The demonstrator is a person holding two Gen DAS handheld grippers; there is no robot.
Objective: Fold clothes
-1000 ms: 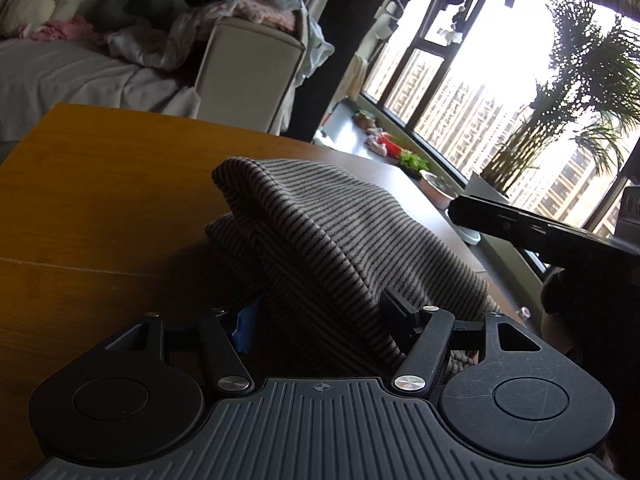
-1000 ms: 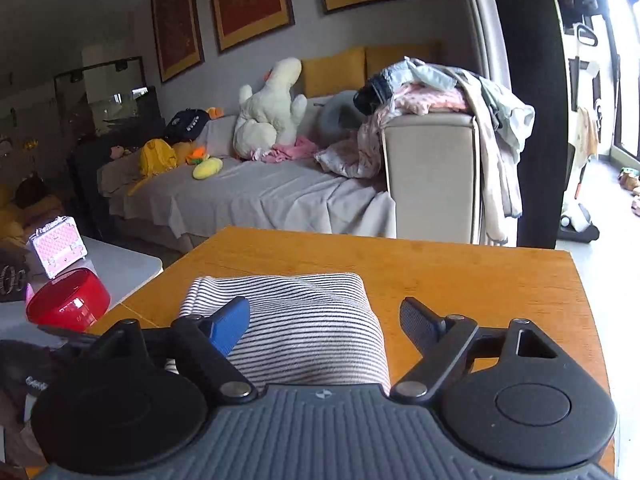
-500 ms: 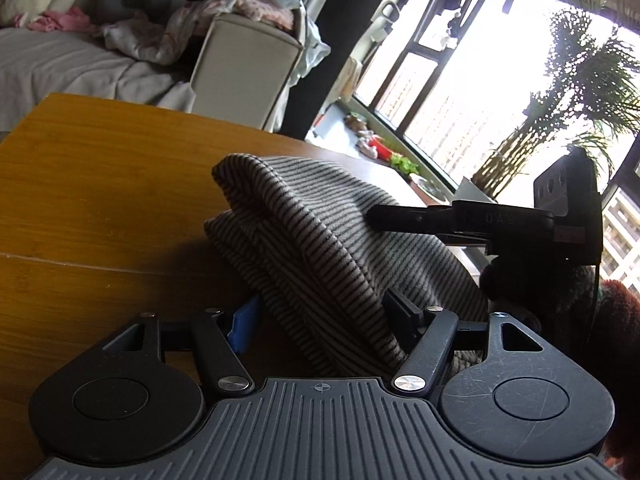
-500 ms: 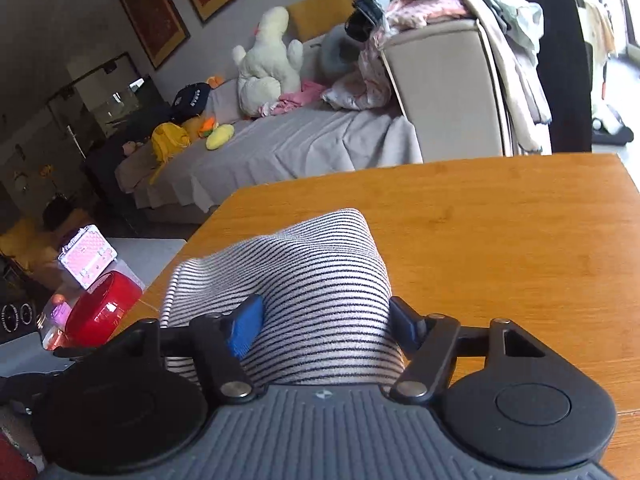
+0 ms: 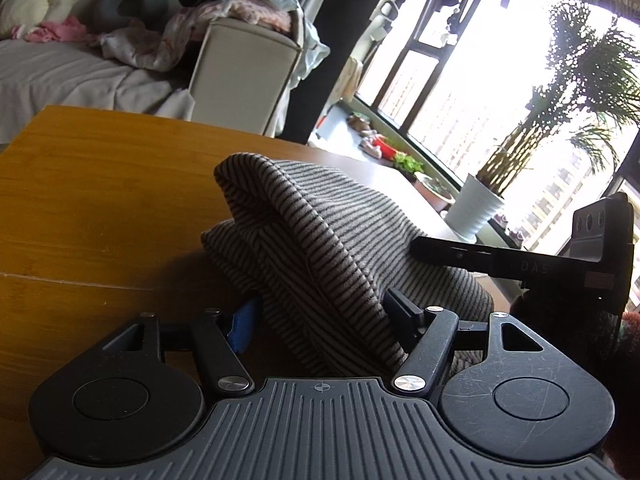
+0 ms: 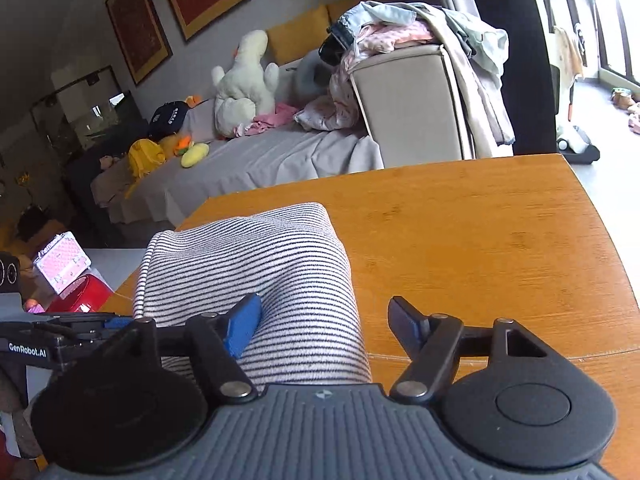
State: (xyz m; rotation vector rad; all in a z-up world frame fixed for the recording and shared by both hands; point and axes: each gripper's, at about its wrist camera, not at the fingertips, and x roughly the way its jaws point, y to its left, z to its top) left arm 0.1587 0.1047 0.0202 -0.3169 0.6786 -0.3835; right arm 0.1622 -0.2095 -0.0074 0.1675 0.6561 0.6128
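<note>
Wooden table (image 6: pixel 480 240), striped garment (image 6: pixel 256 264) — potted palm (image 5: pixel 480 212) left-only

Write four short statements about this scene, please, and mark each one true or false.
1. The striped garment lies on a wooden table. True.
2. The right tool is shut tight on the garment. False: its jaws stand open, and bare table shows between the cloth and one finger.
3. A white plush toy sits on the sofa. True.
4. The potted palm stands on the table. False: it stands beyond the table, by the window.
</note>
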